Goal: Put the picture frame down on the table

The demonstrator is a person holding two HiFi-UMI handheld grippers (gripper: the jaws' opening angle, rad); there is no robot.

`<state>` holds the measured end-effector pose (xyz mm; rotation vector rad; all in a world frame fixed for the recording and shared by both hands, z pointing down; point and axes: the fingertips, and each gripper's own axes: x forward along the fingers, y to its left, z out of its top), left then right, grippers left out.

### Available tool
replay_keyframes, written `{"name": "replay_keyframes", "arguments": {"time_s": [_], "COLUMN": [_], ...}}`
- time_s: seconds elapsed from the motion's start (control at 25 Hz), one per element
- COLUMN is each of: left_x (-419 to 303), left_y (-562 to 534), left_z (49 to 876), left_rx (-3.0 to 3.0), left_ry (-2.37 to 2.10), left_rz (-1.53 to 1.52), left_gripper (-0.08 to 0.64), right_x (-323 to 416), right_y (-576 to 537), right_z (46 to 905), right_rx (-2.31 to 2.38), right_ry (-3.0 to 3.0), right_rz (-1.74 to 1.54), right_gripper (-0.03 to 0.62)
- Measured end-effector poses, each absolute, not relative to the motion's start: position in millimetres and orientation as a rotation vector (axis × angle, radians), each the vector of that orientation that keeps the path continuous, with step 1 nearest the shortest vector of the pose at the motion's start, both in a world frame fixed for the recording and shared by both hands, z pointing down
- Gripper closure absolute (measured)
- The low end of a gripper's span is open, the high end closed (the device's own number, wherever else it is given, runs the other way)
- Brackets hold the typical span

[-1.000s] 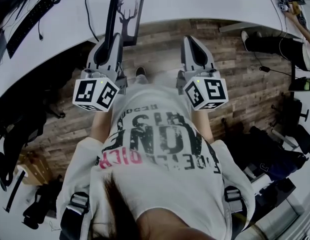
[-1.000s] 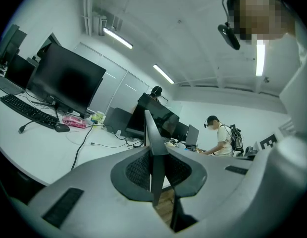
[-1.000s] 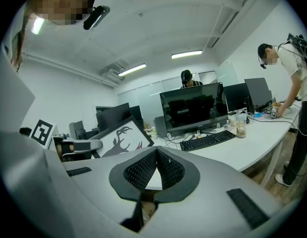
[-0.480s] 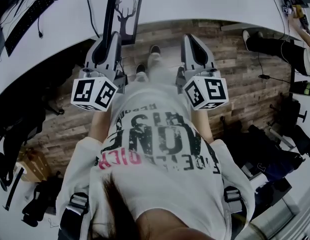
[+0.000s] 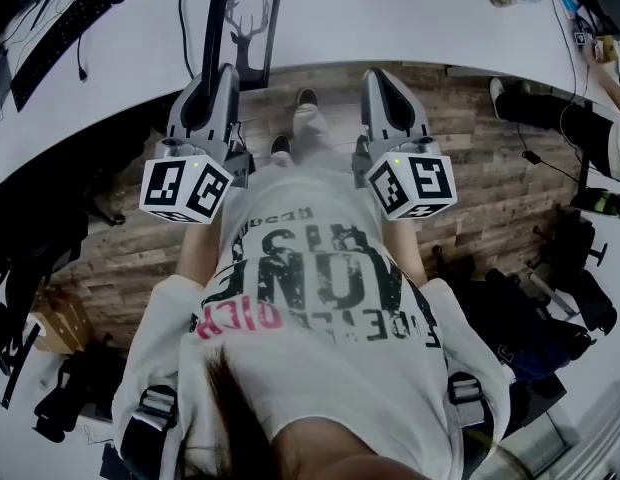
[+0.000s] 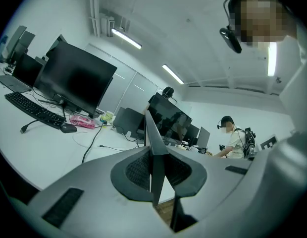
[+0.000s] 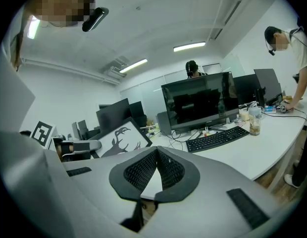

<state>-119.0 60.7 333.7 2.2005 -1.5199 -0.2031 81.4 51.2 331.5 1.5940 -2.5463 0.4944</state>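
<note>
My left hand-held gripper [image 5: 223, 72] clamps the deer picture frame [image 5: 253, 23] by its edge, upright for lowering at the near edge of the worktop [image 5: 390, 8]; my right hand-held gripper [image 5: 378, 76] is closed, empty.

The picture frame [image 5: 252, 18] is black around a white sheet bearing a black stag silhouette. The table [image 5: 410, 8] is white, the floor [image 5: 490, 168] is brown wood planks, and the person's T-shirt [image 5: 320, 298] is white with black and pink lettering.

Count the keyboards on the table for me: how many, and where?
2. One keyboard lies on the table left of the picture frame; the second keyboard lies right of it. Monitors may hide others.
</note>
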Motion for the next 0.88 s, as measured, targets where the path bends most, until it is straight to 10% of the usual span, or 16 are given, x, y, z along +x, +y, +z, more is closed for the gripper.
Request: {"name": "replay_keyframes", "arguments": {"time_s": [0.88], "left_x": [-86], "left_y": [-55], "left_z": [325], "left_rx": [2.085], "left_ry": [-1.706], "left_rz": [-0.249], "left_gripper": [0.522], "right_x": [128], "right_y": [-94], "right_z": [337], "right_rx": [1.4], "right_ry": [-2.601], "right_rz": [0.517], "right_gripper": [0.592]}}
